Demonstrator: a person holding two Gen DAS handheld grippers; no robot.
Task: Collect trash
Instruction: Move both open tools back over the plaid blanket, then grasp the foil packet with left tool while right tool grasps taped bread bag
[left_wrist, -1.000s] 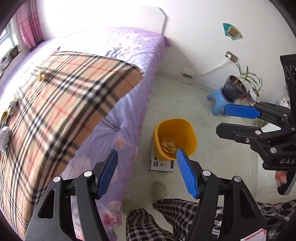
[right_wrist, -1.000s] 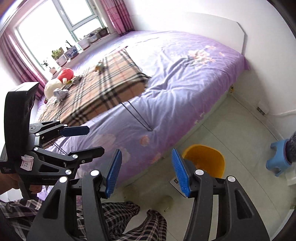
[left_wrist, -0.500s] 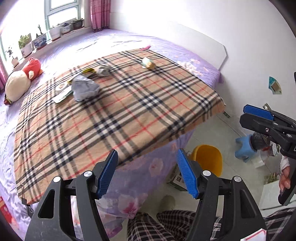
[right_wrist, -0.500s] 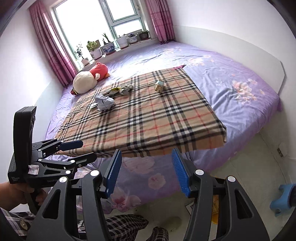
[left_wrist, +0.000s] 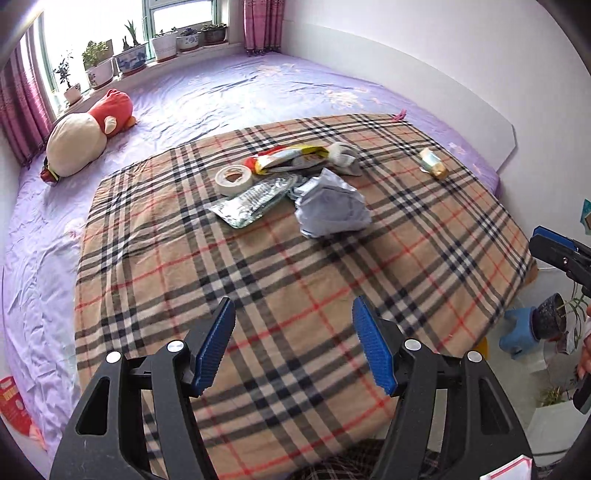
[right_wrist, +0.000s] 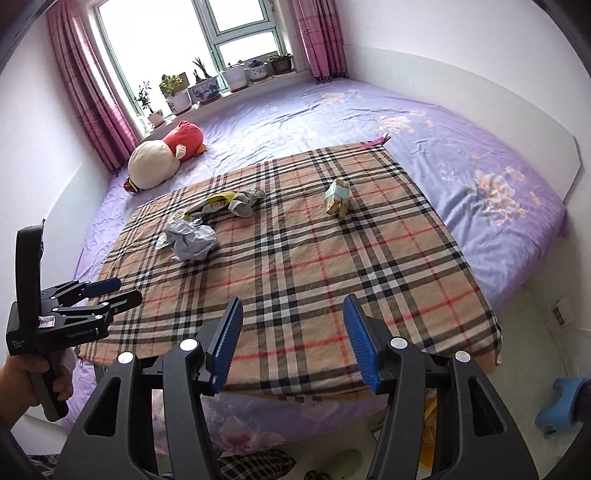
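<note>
Both tools (left_wrist: 293, 341) (right_wrist: 291, 341) agape — crumpled paper (left_wrist: 330, 208) on blanket (left_wrist: 332, 288).

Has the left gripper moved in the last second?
Yes. The left gripper swung up from the yellow bin on the floor; it now faces the plaid blanket.

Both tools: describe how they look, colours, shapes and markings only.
The left tool and right tool match: black plastic frames with triangular cut-outs, silver screw heads at the joints, and two fingers faced with ribbed blue pads. From the right wrist view, the left tool's side shows small white lettering, a white sticker and a tall black block.
</note>
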